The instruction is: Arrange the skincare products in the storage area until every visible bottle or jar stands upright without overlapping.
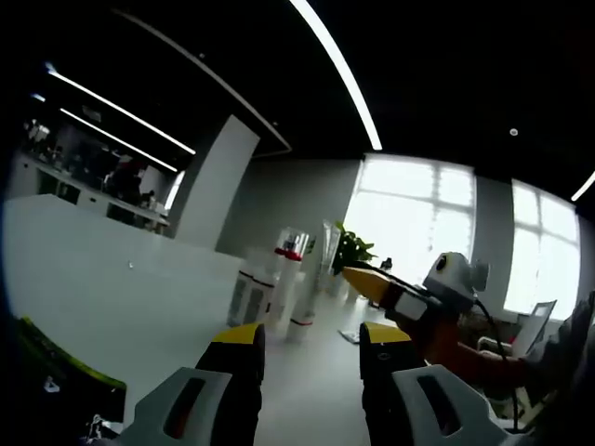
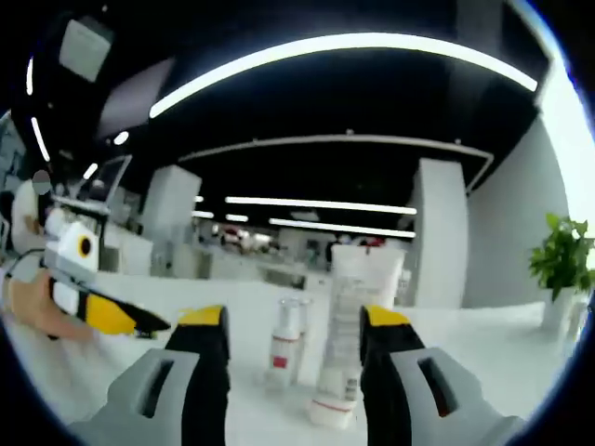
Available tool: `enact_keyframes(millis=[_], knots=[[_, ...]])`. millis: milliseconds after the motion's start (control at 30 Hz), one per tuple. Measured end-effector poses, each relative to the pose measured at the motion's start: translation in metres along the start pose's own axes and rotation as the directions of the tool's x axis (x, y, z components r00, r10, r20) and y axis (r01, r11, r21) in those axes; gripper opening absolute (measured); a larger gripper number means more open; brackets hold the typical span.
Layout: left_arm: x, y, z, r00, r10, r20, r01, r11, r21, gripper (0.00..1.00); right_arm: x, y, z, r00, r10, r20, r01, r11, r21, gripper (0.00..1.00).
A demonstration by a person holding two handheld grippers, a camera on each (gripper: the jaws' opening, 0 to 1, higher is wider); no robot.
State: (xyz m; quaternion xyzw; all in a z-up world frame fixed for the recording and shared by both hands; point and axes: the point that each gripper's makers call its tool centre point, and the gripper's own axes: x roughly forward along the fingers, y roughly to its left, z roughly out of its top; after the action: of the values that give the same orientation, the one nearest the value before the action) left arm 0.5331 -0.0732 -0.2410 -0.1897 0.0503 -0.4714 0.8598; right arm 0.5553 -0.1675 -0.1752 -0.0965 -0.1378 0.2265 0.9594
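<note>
We hold the left gripper [image 1: 310,346] with jaws apart and empty over bare white table [image 1: 112,288]. Ahead, near the far edge, tubes [image 1: 302,302] and a bottle [image 1: 284,279] stand upright, close together. Our right gripper [image 2: 294,334], jaws parted, faces a tall tube [image 2: 346,325] without gripping it.

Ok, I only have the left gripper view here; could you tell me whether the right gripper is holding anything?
Observer: No. In the right gripper view, the right gripper has its jaws apart with nothing gripped between them.
Operator: Thank you. What lies ahead of it?
Observer: A tall white plastic tube stands upright on the white table, resting on its cap.
Operator: Is anything beside it?
Observer: A small white bottle with a clear cap and red band, also upright, on the tube's left in that view.
</note>
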Motion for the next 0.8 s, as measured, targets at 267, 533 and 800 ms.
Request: enact_keyframes(millis=[267,533,800], knots=[[-0.001,0.001,0.001,1.000,0.013,0.011,-0.013,1.000,-0.008,0.41,0.016,0.034,-0.053,0.975,0.119,-0.189,-0.110,0.992,0.062,0.53],[-0.002,0.010,0.005,0.999,0.041,0.030,-0.040,0.999,-0.032,0.41,0.025,0.035,-0.088,0.936,0.097,-0.338,-0.049,0.988,0.148,0.46],[-0.004,0.022,0.012,0.995,0.078,0.062,-0.073,0.994,-0.078,0.41,0.039,0.019,-0.103,0.920,0.001,-0.392,0.078,0.980,0.184,0.40]])
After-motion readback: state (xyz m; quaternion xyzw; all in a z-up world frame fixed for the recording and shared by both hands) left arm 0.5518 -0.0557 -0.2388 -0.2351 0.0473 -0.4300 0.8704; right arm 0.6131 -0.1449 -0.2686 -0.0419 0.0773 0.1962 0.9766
